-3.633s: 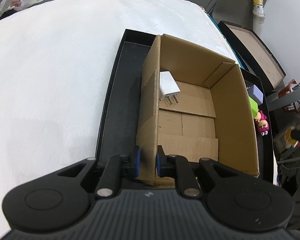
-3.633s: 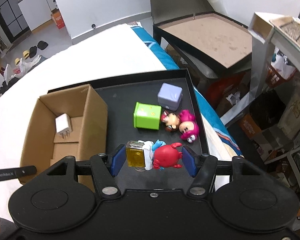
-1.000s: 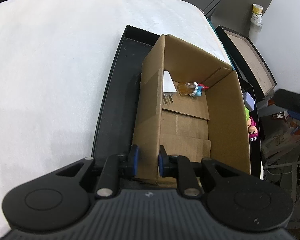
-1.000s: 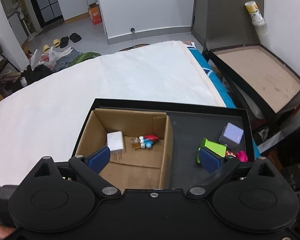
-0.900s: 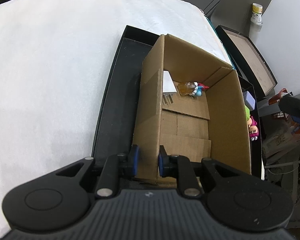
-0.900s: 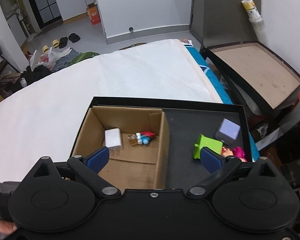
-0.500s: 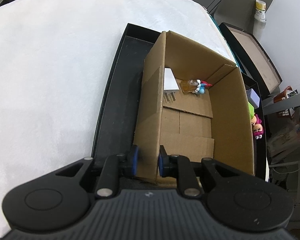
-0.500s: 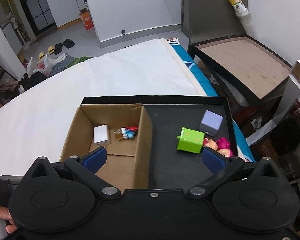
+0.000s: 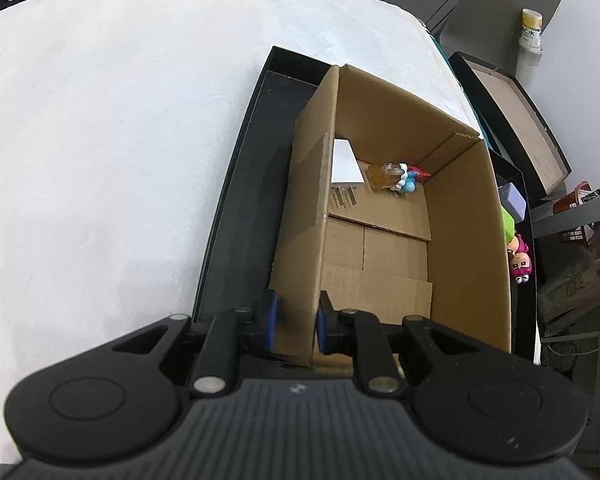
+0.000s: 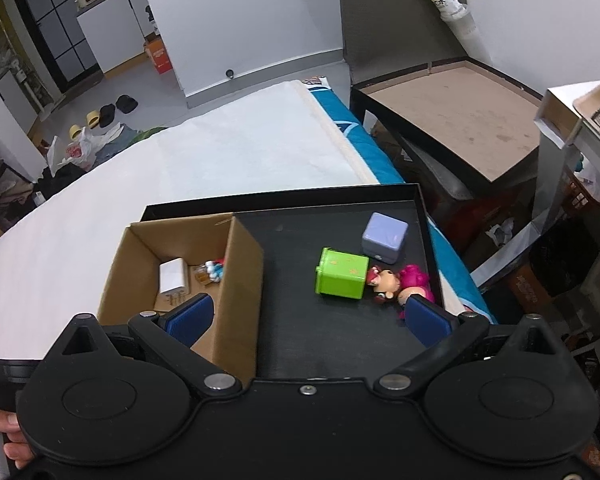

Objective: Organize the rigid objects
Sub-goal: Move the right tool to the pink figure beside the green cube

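While the left tool [image 9: 296, 328] is clenched on the near wall of the brown cardboard box [image 9: 466, 248], the right tool [image 10: 306, 318] hangs released above the black tray [image 10: 328, 336]. Farther in, a white plug adapter [image 10: 173, 277] and small figurine [image 10: 209, 272] lie inside the box; right of it sit a green cube [image 10: 341, 274], lavender cube [image 10: 384, 237] and pink doll toys [image 10: 400, 282].

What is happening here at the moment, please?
A person is sorting small objects into a cardboard box standing in a black tray. The left gripper is shut on the box's wall. The right gripper hangs open and empty above the tray. A white charger and a small figure toy lie in the box; a green cube, a lavender cube and two figurines remain outside.
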A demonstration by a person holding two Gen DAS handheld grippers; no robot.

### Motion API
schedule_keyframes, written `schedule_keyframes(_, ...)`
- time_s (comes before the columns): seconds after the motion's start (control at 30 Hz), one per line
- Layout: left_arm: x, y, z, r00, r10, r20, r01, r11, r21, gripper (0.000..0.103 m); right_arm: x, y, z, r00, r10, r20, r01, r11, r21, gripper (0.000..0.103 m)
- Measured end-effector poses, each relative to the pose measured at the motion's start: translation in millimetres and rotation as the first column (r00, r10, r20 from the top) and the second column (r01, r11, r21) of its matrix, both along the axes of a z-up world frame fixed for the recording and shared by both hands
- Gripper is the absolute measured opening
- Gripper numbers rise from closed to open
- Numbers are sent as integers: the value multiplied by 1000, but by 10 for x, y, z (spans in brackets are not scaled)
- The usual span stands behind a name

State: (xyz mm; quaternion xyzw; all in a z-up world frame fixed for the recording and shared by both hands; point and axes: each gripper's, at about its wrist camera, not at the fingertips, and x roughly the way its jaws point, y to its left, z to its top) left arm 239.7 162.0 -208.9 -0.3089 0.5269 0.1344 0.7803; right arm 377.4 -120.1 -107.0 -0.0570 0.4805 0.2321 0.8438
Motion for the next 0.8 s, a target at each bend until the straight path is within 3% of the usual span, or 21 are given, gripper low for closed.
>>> schedule_keyframes(0.43, 65, -49, -3, 1000, 1, -7, -1, 1000, 16, 18, 260, -307, -147, 998, -42, -40, 43, 999, 30, 102)
schedule_keyframes(0.8, 53, -58, -29, 1000, 22, -12, -22, 1000, 19, 18, 552, -479, -390, 994, -48, -103, 48, 999, 4, 77)
